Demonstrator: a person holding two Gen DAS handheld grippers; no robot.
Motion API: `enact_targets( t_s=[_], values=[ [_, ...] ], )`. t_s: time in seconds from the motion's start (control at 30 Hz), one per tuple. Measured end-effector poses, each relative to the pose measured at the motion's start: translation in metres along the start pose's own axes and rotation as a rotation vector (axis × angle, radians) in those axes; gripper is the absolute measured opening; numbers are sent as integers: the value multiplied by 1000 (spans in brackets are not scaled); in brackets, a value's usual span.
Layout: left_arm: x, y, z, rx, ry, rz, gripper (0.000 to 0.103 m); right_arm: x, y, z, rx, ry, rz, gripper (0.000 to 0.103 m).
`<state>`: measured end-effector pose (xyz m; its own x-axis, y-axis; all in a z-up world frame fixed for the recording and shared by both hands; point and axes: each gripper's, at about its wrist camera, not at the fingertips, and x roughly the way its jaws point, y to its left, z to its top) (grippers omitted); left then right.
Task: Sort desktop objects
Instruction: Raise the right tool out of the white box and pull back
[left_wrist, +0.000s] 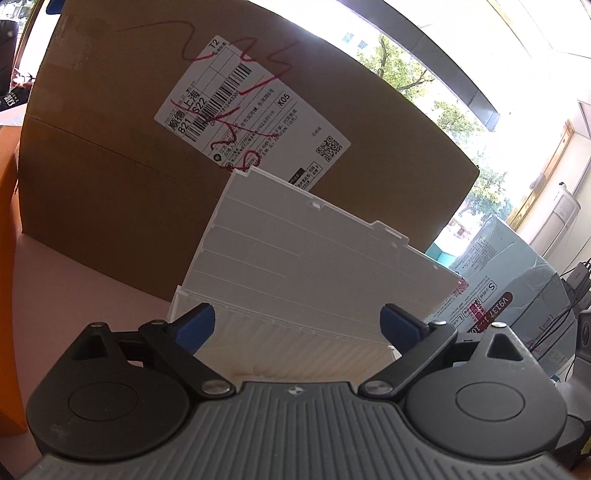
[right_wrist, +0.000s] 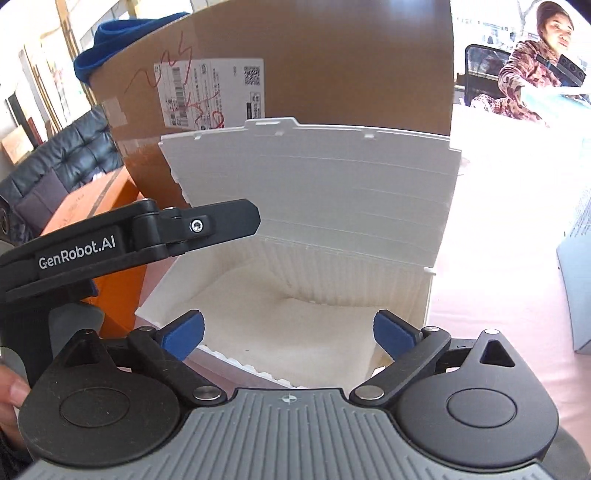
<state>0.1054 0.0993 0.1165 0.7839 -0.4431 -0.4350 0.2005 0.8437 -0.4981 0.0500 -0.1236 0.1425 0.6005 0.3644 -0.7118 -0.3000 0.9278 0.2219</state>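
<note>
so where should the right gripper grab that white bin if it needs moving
Probably the near front wall of the white bin, from above, one finger inside and one outside. That rim is thin, straight and open, and lies just ahead of the right gripper. The raised lid leans against the cardboard box, blocking the back.

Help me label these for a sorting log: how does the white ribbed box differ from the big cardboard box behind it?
The white ribbed box is plastic, low and open, its lid up and its inside bare; the cardboard box is brown, far taller and shows only a flat side. The cardboard box carries a shipping label scrawled with red marker; the white box has no label. Both stand on the pink tabletop, the white lid rising in front of the cardboard.
</note>
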Motion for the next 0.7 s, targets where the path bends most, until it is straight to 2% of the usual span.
enact_targets(
  t_s=[0.13,0.2,0.27,0.47,0.53,0.63,0.7],
  values=[
    [2,-2,-1,-3,24,-13,103,26,-15,-24,116,-181,85,103],
    [2,-3,-2,-1,26,-20,103,32,-18,-26,154,-232,118,103],
    [1,-4,-2,-2,21,-26,103,30,-25,-25,175,-246,156,103],
    [3,-3,-4,-21,23,-36,103,16,-39,-27,228,-195,308,103],
    [4,-4,-5,-23,35,-48,103,12,-40,-32,247,-246,301,103],
    [3,-7,-6,-9,38,-63,103,6,-35,-37,233,-337,225,103],
    [1,-10,-7,10,21,-57,103,7,-32,-40,235,-353,204,103]
  ],
)
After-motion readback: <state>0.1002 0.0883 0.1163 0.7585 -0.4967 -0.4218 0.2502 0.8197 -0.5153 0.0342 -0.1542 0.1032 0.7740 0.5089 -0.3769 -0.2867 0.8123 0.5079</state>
